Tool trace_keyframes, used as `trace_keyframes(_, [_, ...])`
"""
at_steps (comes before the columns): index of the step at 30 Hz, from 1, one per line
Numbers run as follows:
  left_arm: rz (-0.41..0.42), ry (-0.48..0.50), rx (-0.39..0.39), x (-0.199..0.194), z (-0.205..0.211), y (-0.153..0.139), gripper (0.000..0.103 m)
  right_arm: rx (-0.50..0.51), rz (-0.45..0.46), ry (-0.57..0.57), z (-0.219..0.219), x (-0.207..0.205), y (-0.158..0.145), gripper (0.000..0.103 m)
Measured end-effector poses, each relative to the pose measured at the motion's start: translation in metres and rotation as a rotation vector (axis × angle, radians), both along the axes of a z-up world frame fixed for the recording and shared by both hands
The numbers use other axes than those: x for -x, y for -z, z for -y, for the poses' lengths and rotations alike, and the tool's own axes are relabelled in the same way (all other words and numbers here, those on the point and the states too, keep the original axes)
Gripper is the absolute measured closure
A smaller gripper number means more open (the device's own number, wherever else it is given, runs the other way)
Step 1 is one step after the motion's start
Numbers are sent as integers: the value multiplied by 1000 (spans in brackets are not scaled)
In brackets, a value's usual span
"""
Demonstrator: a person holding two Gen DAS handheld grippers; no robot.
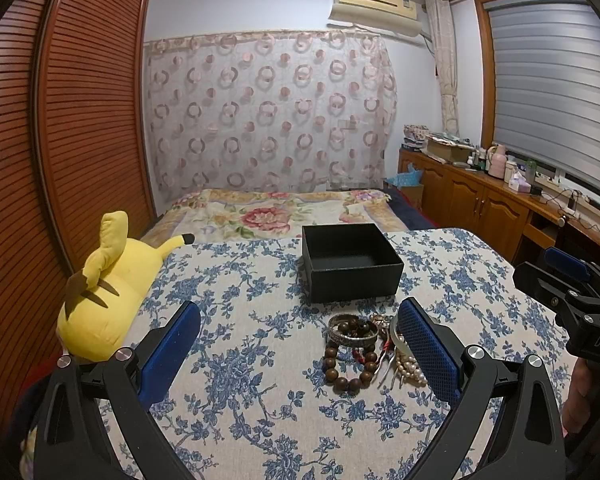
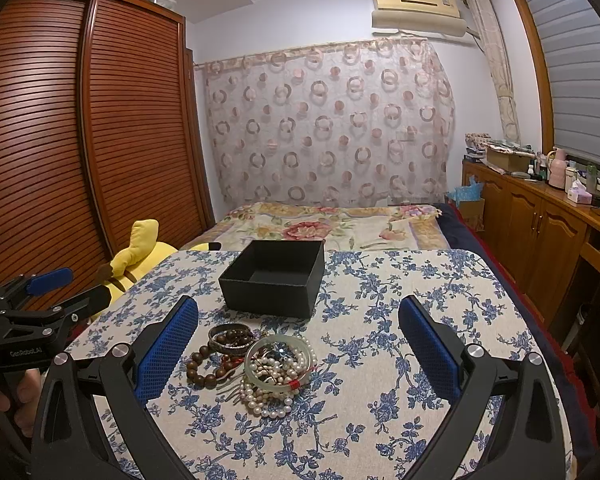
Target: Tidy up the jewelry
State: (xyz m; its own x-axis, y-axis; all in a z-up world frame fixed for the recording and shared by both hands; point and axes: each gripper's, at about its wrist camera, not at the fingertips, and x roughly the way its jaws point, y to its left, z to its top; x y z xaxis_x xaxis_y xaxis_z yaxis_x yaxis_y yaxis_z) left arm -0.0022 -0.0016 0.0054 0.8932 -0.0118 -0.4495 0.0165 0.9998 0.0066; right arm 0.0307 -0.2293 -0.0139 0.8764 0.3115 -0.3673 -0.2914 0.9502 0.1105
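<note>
A pile of jewelry point(image 2: 260, 364) lies on the blue-flowered tablecloth point(image 2: 380, 360): a brown wooden bead bracelet point(image 1: 350, 364), a metal bangle point(image 1: 354, 330), a pale green jade bangle point(image 2: 280, 362) and pearl strands point(image 2: 266, 402). Behind it stands an open black box point(image 1: 350, 262) with nothing in it, also seen as the box point(image 2: 274, 278) in the right wrist view. My left gripper point(image 1: 300, 344) is open, hovering near the pile's left side. My right gripper point(image 2: 298, 340) is open, with the pile between its blue pads point(image 2: 168, 344). Neither holds anything.
A yellow plush toy point(image 1: 108, 292) lies off the table's left edge. A bed with a floral cover point(image 1: 276, 212) stretches behind the table. A wooden wardrobe point(image 1: 60, 120) lines the left wall; a cabinet with bottles point(image 1: 492, 192) lines the right.
</note>
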Motion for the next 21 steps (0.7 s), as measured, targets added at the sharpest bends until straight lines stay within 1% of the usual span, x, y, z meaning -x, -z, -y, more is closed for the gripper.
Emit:
trace_keyframes(9, [-10, 4, -1, -3, 5, 2, 7, 5, -10, -1, -1, 0, 3, 2])
trace_keyframes(21, [-99, 32, 17, -21, -3, 36, 7, 35, -65, -20, -12, -11, 22, 2])
